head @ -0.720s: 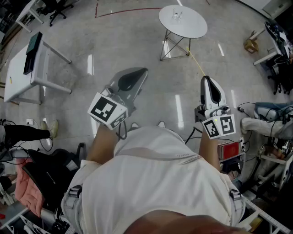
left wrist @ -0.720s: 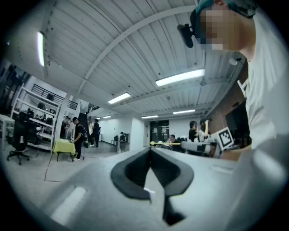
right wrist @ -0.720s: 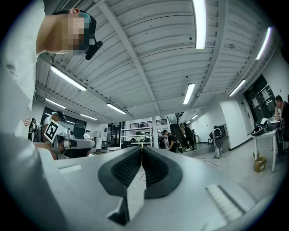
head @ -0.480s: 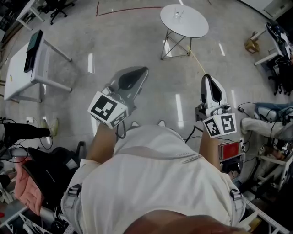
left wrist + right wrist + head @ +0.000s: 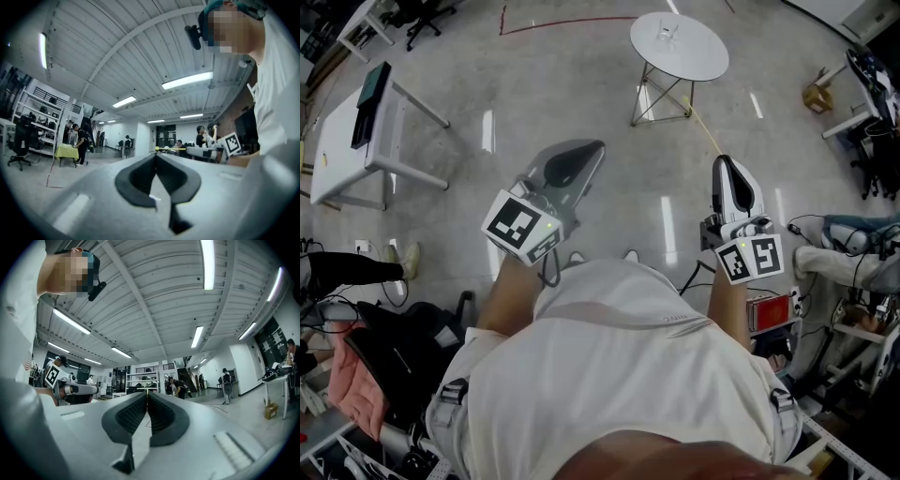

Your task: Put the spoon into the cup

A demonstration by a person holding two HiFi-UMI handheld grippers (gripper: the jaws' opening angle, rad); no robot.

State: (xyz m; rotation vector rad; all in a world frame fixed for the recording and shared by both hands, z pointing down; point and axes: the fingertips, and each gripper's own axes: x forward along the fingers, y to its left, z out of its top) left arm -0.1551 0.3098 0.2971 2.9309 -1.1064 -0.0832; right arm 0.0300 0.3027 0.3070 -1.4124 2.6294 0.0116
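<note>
1. Hardly anything has moved: left tongs (image 5: 156,157) and right tongs (image 5: 147,394) stay at waist height.
2. Both are clenched, with nothing between them.
3. Neither spoon nor cup can be made out. The small thing (image 5: 666,33) on the round surface (image 5: 698,58), far off at 12 o'clock, is too small to identify.
4. A spoon is probably light, stiff and slick, so pinch it mid-handle.

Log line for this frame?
left tongs: shut, empty | right tongs: shut, empty | spoon, cup: not seen | round table: ahead
</note>
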